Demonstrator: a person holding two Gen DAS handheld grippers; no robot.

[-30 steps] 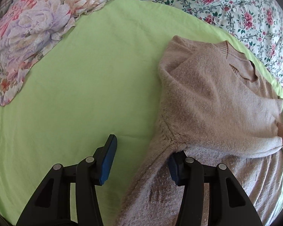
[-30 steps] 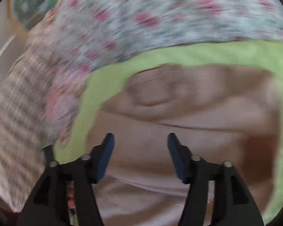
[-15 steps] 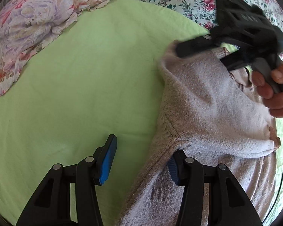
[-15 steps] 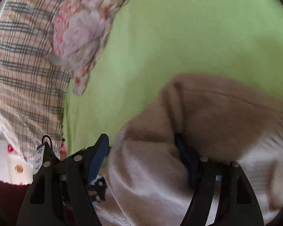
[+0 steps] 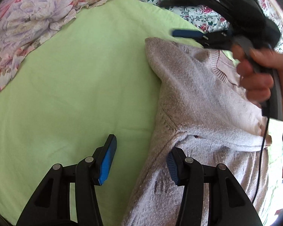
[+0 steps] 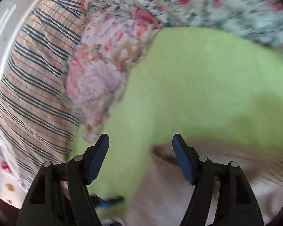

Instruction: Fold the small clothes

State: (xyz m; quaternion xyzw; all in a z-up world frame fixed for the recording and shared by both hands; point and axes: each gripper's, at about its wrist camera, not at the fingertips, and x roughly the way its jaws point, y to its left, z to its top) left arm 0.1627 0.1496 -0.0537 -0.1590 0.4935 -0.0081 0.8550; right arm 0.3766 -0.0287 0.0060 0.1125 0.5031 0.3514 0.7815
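Note:
A fuzzy beige-pink sweater [image 5: 203,101] lies on the light green sheet [image 5: 81,79], one sleeve folded across its chest. My left gripper [image 5: 139,162] is open low over the sweater's left edge near the armpit, its right finger [image 5: 172,166] resting on the knit. My right gripper [image 5: 186,33], held in a hand, hovers open above the sweater's shoulder corner. In the right wrist view the right gripper [image 6: 140,160] is open and empty above the sweater's edge [image 6: 207,180].
A crumpled floral cloth [image 5: 30,26] lies at the far left of the sheet. A rose-print bedspread [image 5: 198,17] runs along the back. A plaid cloth [image 6: 32,86] lies left of the floral one. A cable [image 5: 262,156] hangs from the right gripper.
My right gripper has lifted off the sweater's shoulder and swung up and back, open. My left gripper has stayed in place, open.

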